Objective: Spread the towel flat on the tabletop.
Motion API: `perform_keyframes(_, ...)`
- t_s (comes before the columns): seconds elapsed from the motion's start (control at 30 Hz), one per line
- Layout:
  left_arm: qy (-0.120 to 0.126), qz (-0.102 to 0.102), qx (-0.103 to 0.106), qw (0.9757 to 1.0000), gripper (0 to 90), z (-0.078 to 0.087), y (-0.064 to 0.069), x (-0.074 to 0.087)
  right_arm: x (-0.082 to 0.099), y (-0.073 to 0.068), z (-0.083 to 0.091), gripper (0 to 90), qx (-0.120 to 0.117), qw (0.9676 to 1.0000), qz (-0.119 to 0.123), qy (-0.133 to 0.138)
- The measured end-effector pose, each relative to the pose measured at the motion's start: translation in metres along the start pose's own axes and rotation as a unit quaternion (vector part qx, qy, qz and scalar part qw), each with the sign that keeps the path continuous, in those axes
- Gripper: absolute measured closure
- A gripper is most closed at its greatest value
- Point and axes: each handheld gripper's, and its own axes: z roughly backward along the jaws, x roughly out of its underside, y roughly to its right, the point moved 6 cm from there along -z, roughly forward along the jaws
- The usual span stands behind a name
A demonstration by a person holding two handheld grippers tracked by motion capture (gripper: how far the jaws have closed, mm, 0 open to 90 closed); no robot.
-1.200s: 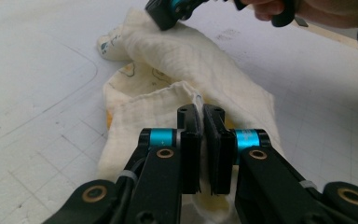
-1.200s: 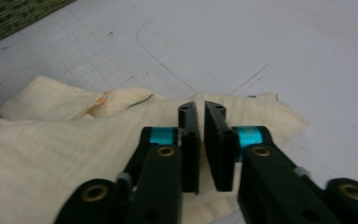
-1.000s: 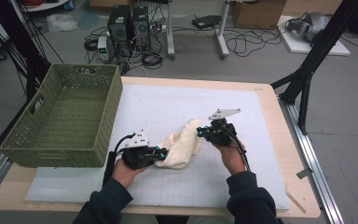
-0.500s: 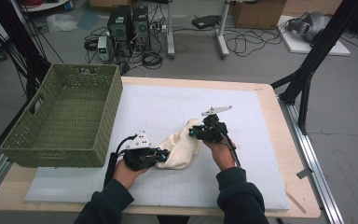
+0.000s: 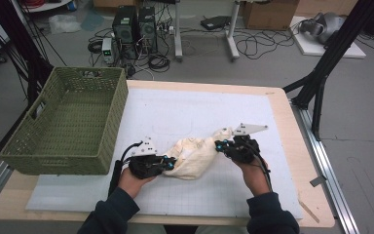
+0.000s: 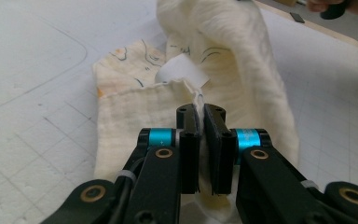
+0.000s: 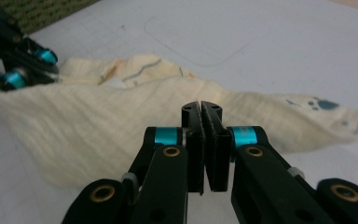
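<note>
Plainly both claws, left (image 5: 168, 162) and right (image 5: 220, 145), pinched the cream cloth (image 5: 195, 156) by thin edges; pulling apart risked one edge slipping free.

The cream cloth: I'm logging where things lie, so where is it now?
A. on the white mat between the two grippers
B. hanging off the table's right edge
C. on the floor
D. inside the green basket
A: in the high view the cream cloth lies on the white mat, between the left gripper and the right gripper.

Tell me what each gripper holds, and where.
Left gripper pinches the cream cloth at its near hem by the white tag; right gripper pinches the cloth's opposite edge.
</note>
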Motion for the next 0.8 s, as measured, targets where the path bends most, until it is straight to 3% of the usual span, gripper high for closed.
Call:
perform_keyframes(0.27, -0.005, 0.003, 0.012, 0.9999, 82.7, 0.0, 0.005, 0.001, 0.042, -0.011, 0.038, 88.7, 0.015, 0.9998, 0.015, -0.007)
perform_keyframes(0.43, -0.013, 0.014, 0.017, 0.9997, 82.4, 0.002, 0.006, 0.006, 0.073, -0.02, 0.052, 88.6, 0.007, 0.9997, 0.002, -0.021)
perform_keyframes(0.53, -0.026, 0.023, 0.026, 0.999, 77.8, 0.006, 0.008, 0.01, 0.087, -0.025, 0.057, 87.9, -0.003, 0.9995, -0.006, -0.03)
perform_keyframes(0.57, -0.026, 0.026, 0.027, 0.999, 75.6, 0.007, 0.008, 0.01, 0.087, -0.026, 0.059, 84.0, -0.003, 0.9996, -0.006, -0.028)
perform_keyframes(0.6, -0.024, 0.029, 0.025, 0.999, 72.4, 0.009, 0.007, 0.01, 0.084, -0.026, 0.062, 74.5, 0.0, 0.9998, -0.008, -0.018)
perform_keyframes(0.63, -0.02, 0.034, 0.02, 0.999, 68.2, 0.012, 0.006, 0.009, 0.08, -0.026, 0.065, 68.5, -0.001, 0.9998, -0.021, -0.007)
perform_keyframes(0.73, 0.0, 0.048, -0.008, 0.9988, 50.9, 0.02, -0.003, 0.003, 0.063, -0.02, 0.075, 55.0, 0.01, 0.9984, -0.035, 0.042)
perform_keyframes(0.8, 0.017, 0.052, -0.024, 0.9982, 45.8, 0.027, -0.009, 0.0, 0.05, -0.013, 0.076, 48.7, 0.022, 0.9973, -0.037, 0.059)
